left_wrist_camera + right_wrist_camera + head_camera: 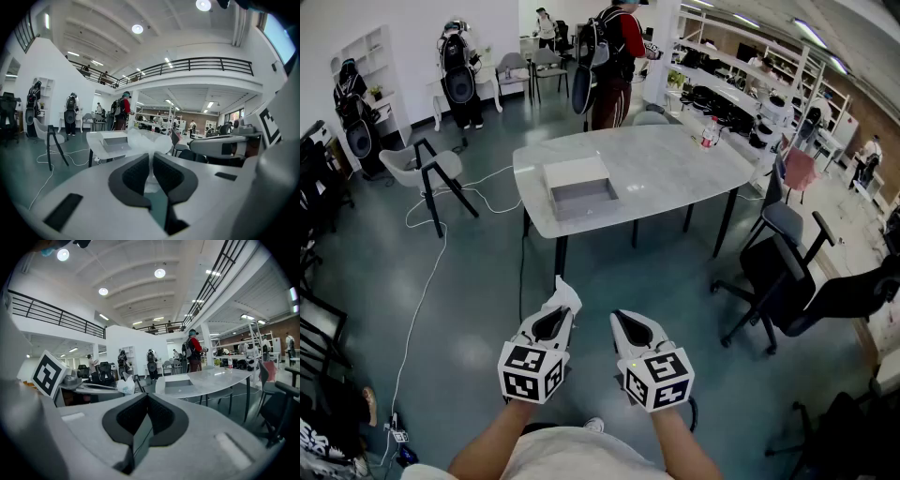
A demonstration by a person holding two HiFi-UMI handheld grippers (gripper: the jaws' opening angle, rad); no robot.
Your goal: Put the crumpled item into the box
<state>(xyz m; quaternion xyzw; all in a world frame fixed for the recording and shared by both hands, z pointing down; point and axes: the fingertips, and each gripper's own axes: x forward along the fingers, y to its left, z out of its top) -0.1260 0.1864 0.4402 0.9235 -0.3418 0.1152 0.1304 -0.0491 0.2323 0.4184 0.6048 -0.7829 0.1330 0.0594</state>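
My left gripper point(562, 302) is shut on a crumpled white plastic item point(565, 295), which bulges out past the jaw tips point(144, 140). In the right gripper view the same crumpled item point(125, 386) shows at the tip of the other gripper. My right gripper point(622, 322) is shut with nothing in it, beside the left one. An open grey box point(579, 191) with a white lid flap lies on the near left part of the marble table point(666, 164), well ahead of both grippers. The box point(115, 140) looks empty.
A bottle point(709, 133) stands at the table's far right. Black office chairs point(787, 272) sit right of the table. A white chair point(427, 169) and cables point(427, 281) are on the floor to the left. A person point(617, 56) stands beyond the table.
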